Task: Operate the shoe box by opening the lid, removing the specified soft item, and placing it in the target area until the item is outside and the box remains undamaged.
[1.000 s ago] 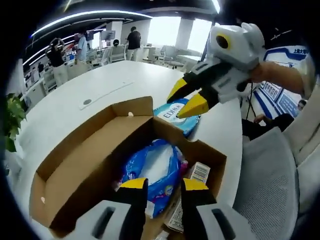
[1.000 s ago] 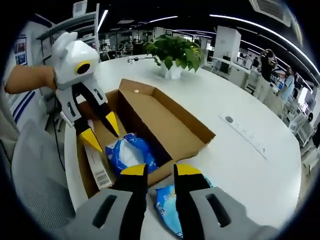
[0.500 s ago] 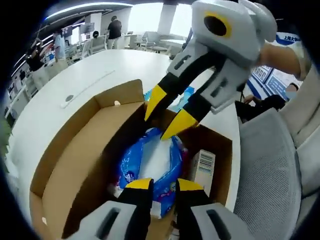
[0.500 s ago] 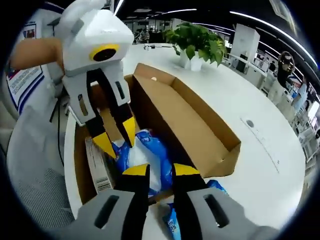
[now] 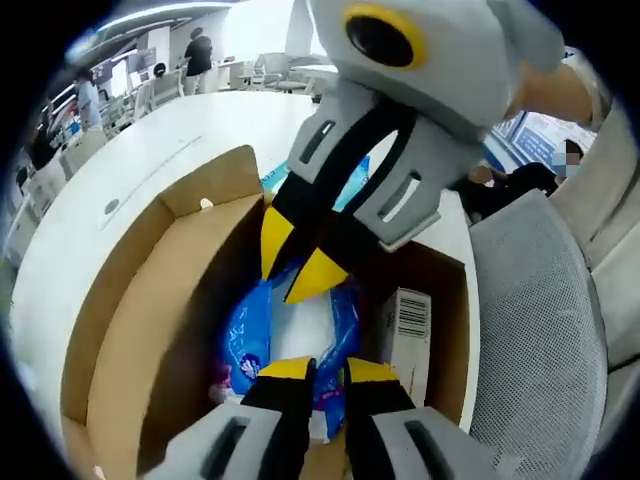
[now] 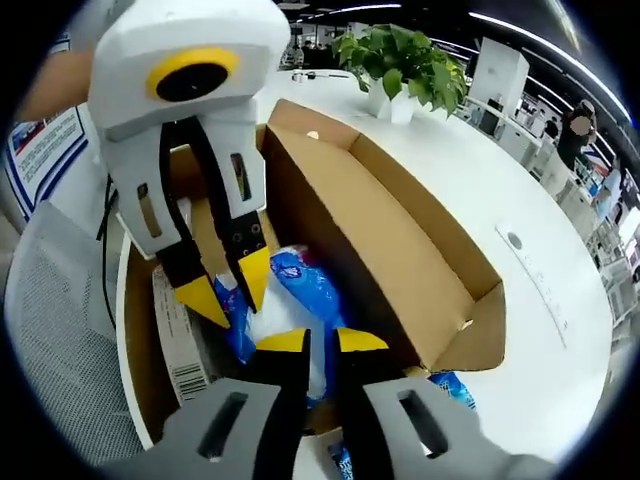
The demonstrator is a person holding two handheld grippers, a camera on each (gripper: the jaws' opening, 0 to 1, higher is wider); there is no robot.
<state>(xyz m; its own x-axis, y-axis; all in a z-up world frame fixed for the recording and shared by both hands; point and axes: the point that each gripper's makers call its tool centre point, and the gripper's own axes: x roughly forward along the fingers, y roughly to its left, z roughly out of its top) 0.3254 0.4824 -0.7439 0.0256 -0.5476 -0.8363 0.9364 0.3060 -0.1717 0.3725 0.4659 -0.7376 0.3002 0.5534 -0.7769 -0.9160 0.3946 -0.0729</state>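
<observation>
With both grippers crowded into the open shoe box (image 5: 140, 330), the main risk is a jaw tip catching the cardboard wall and creasing or tearing it, or the two grippers knocking together over the same item. The blue soft pack (image 5: 300, 340) lies on the box floor, beside a small barcoded carton (image 5: 405, 335) at the box's near wall. The left gripper (image 5: 317, 368) sits directly above the pack, jaws nearly together with a narrow gap; whether they pinch the wrap cannot be told. The right gripper (image 6: 320, 342) looks likewise, tips close over the pack (image 6: 290, 300), grip uncertain. A second blue pack (image 6: 455, 388) lies outside the box on the white table (image 6: 540, 250).
</observation>
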